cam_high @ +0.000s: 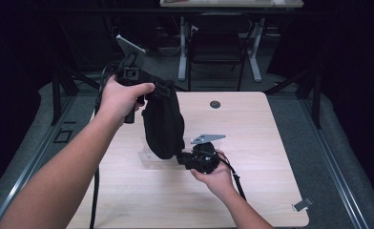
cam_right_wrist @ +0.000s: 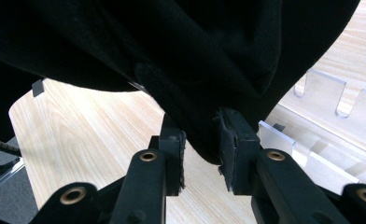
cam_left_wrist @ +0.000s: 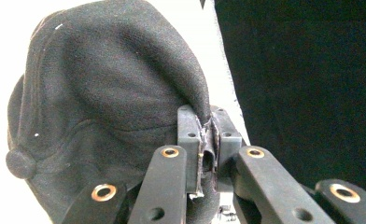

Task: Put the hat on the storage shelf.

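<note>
A black fabric cap (cam_high: 162,124) hangs over the middle of the wooden table (cam_high: 261,143), held up from its top edge. My left gripper (cam_high: 167,90) is shut on that edge; in the left gripper view the jaws (cam_left_wrist: 208,135) pinch a fold of the cap (cam_left_wrist: 111,93), whose button shows at lower left. My right gripper (cam_high: 181,158) sits low by the cap's bottom. In the right gripper view its jaws (cam_right_wrist: 202,149) stand open around a hanging fold of the cap (cam_right_wrist: 195,56), with a gap beside the left pad.
A clear acrylic stand (cam_high: 149,155) lies on the table under the cap, and its notched plates (cam_right_wrist: 321,102) are near the right gripper. A small dark disc (cam_high: 215,104) sits at the far table edge, a metal clip (cam_high: 302,205) at the near right corner. A chair (cam_high: 218,43) stands behind.
</note>
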Demonstrator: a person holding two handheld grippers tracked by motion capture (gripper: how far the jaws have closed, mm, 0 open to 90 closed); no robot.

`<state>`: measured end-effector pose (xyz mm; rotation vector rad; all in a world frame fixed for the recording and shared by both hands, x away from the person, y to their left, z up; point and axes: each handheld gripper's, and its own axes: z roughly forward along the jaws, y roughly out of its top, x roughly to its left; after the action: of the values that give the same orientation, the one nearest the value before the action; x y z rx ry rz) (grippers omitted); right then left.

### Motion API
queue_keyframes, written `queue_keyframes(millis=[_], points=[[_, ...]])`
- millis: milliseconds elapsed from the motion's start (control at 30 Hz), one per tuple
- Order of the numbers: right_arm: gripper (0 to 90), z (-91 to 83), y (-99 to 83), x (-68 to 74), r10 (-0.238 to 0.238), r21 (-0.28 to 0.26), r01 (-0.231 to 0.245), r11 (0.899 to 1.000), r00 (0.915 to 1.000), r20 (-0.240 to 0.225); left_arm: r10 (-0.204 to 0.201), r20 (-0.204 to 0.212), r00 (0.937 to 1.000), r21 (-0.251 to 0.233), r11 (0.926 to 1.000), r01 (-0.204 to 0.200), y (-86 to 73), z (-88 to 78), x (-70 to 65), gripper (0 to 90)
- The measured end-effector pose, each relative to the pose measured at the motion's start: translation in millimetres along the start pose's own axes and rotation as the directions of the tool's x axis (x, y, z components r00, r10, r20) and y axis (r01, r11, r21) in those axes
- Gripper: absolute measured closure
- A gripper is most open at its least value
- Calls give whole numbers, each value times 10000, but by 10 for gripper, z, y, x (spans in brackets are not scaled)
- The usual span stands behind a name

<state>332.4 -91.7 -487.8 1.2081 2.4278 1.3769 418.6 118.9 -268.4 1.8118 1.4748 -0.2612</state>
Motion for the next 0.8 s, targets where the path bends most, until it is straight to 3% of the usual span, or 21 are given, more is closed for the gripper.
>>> queue_keyframes(millis=[200, 333, 533, 800], points=[[723, -13, -17, -3, 84, -51, -84, 10000, 9999, 127, 27, -10, 10000, -62, 10000, -27, 11, 68, -7, 845], [722, -21, -44, 49, -80, -22, 81, 10000, 9985, 548, 100, 156, 9998, -5, 10000, -100, 12, 131, -49, 843], [722, -8, -62, 72, -193, -122, 203, 9997, 9968, 778, 245, 196, 9995, 9, 9997, -246, 17, 185, -76, 843], [765, -1, -119, 141, -611, -204, 649, 9977, 9868, 1499, 344, 458, 9984, 120, 9993, -349, 11, 286, -120, 834]])
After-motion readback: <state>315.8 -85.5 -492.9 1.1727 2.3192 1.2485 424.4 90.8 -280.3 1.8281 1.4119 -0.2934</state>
